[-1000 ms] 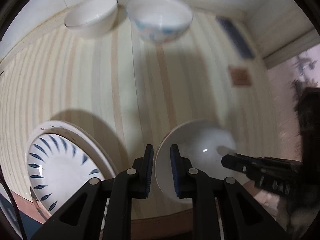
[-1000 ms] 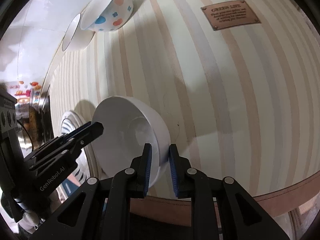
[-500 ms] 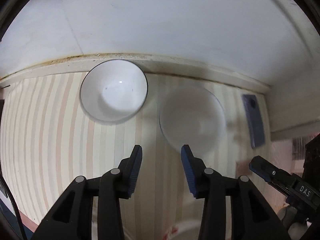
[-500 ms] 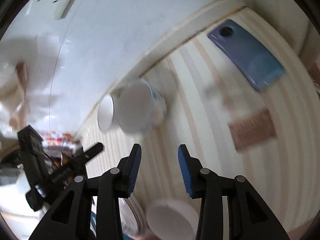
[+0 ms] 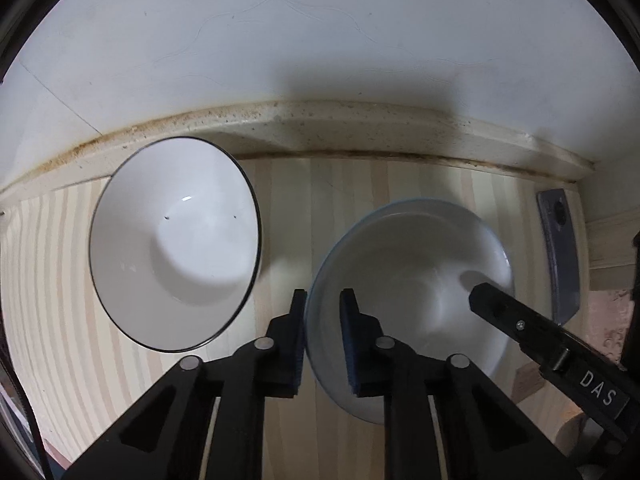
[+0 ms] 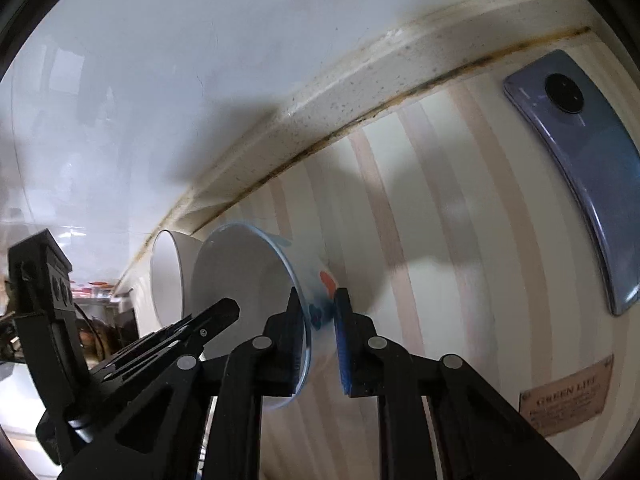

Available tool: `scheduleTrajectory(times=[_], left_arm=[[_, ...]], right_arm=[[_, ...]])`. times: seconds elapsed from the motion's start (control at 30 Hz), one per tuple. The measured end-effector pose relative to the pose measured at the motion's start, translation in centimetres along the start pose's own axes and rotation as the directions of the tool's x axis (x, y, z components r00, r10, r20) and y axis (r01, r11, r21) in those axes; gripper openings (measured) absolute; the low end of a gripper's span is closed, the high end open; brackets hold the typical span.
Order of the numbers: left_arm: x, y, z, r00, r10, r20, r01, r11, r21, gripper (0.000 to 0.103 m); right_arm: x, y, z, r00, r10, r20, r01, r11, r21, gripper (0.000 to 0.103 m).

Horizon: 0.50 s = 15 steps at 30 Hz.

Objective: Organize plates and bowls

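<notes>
Pale wood-striped countertop [image 5: 280, 208] runs back to a speckled, stained ledge [image 5: 320, 128] beneath a white wall [image 5: 320, 40]. Two bowls sit near that ledge, side by side and slightly apart. On the left is a plain white ceramic bowl with a thin dark rim [image 5: 176, 240], standing upright and untouched. On the right is a white bowl with a light blue rim and coloured spots on its outer wall [image 5: 412, 280]; the right wrist view shows red and blue marks on that outside wall [image 6: 324, 292].

Both tongs straddle the rim of the spotted bowl. The left gripper [image 5: 323, 336] has its jaws partly open, one finger outside the bowl's near-left rim and the other inside; the gap between the pads looks wider than the rim, and whether the pads actually press the wall cannot be told. The right gripper [image 6: 320, 336] is likewise partly open, with its left finger inside the bowl and its right finger against the outer wall on the opposite side; contact is blurred there, so a firm hold cannot be confirmed. In the left wrist view the right gripper's black finger [image 5: 520, 320] reaches over the bowl's far-right edge.

A blue-grey smartphone [image 6: 580, 168] lies face down on the counter to the right of the bowls, well apart from them, and a small brown plaque with lettering [image 6: 568, 400] lies nearer than the phone.
</notes>
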<state>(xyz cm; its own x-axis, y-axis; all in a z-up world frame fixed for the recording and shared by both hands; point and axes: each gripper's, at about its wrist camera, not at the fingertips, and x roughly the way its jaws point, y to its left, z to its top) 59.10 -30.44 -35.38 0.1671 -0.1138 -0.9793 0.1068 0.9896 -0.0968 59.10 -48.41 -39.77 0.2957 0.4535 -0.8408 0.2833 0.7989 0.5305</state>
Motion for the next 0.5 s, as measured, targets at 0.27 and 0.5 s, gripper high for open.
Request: scheduleTrajectory(times=[0.27, 0.5], left_arm=[[-2.6, -0.7, -1.8, 0.999, -0.011, 0.031, 0.010, 1.000, 0.020, 0.011], [-7.4, -0.7, -5.1, 0.995, -0.079, 0.067, 0.077, 0.997, 0.027, 0.011]], right_arm=[[-1.1, 0.6, -1.1, 0.999, -0.053, -0.010, 0.052, 0.998, -0.039, 0.015], [-5.8, 1.2, -3.9, 0.999, -0.045, 0.005, 0.045, 0.996, -0.080, 0.015]])
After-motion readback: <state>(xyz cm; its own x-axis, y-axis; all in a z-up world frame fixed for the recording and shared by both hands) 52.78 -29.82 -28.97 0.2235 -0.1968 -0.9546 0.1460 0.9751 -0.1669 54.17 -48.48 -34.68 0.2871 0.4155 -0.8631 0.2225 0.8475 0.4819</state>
